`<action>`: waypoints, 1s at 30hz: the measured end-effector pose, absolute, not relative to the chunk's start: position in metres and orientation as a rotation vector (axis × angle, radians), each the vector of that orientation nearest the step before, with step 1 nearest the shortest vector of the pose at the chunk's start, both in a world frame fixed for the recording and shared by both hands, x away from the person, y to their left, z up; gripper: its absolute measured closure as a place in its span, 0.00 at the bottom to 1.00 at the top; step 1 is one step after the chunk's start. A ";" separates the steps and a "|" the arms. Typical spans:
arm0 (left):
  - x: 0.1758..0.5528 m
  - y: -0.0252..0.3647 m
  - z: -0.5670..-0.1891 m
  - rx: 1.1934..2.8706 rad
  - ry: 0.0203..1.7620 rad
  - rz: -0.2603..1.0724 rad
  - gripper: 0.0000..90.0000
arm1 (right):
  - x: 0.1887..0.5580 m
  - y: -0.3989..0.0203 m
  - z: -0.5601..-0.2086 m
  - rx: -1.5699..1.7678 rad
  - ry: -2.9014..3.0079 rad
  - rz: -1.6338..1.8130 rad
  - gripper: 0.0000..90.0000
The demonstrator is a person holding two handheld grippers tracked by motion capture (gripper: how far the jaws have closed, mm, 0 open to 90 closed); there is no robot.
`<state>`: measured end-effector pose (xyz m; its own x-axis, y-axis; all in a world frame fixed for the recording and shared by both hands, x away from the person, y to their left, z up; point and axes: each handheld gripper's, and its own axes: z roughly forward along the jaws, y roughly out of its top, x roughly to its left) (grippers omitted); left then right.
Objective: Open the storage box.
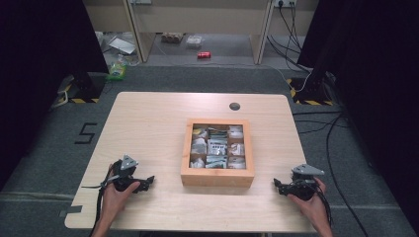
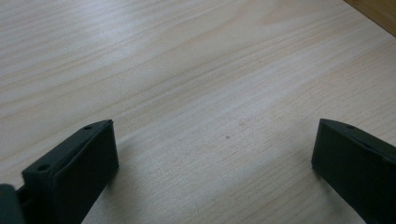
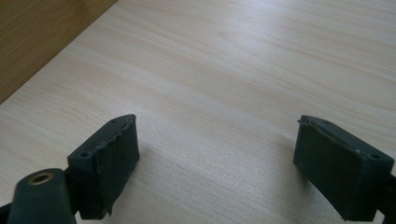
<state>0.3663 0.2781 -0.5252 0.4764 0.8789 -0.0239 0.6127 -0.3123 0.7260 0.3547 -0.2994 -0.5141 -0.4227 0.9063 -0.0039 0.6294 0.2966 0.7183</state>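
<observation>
A shallow wooden box (image 1: 217, 176) sits in the middle of the light wooden table (image 1: 148, 123). Dividers split it into several compartments holding small packets (image 1: 216, 147). My left gripper (image 1: 149, 180) rests on the table near the front left, pointing right toward the box, held by a hand (image 1: 114, 197). In the left gripper view my left gripper (image 2: 215, 140) stands open over bare wood. My right gripper (image 1: 276, 184) lies at the front right, pointing left toward the box. Its jaws, seen as my right gripper (image 3: 217, 135), are wide apart with nothing between them.
A round dark grommet (image 1: 234, 106) sits in the table behind the box. Beyond the table are shelving legs, a red can (image 1: 204, 55) on the floor, cables at the right (image 1: 331, 148), and dark curtains on both sides.
</observation>
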 end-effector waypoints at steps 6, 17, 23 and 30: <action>0.366 0.278 -0.525 2.042 1.231 0.501 0.00 | 0.355 -0.299 -0.514 1.373 2.160 0.912 0.16; 0.367 0.281 -0.525 2.025 1.267 0.515 0.00 | 0.349 -0.299 -0.502 1.409 2.104 1.016 0.23; 0.367 0.282 -0.525 2.028 1.260 0.512 0.00 | 0.340 -0.286 -0.492 1.349 2.124 1.028 0.26; 0.367 0.282 -0.525 2.029 1.257 0.511 0.00 | 0.326 -0.272 -0.484 1.274 2.152 1.068 0.27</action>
<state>0.3667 0.2820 -0.5253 0.4548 0.8902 -0.0250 0.6206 -0.2967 0.7258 0.3263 -0.2725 -0.4841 -0.4926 0.8698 0.0274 0.5477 0.2854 0.7865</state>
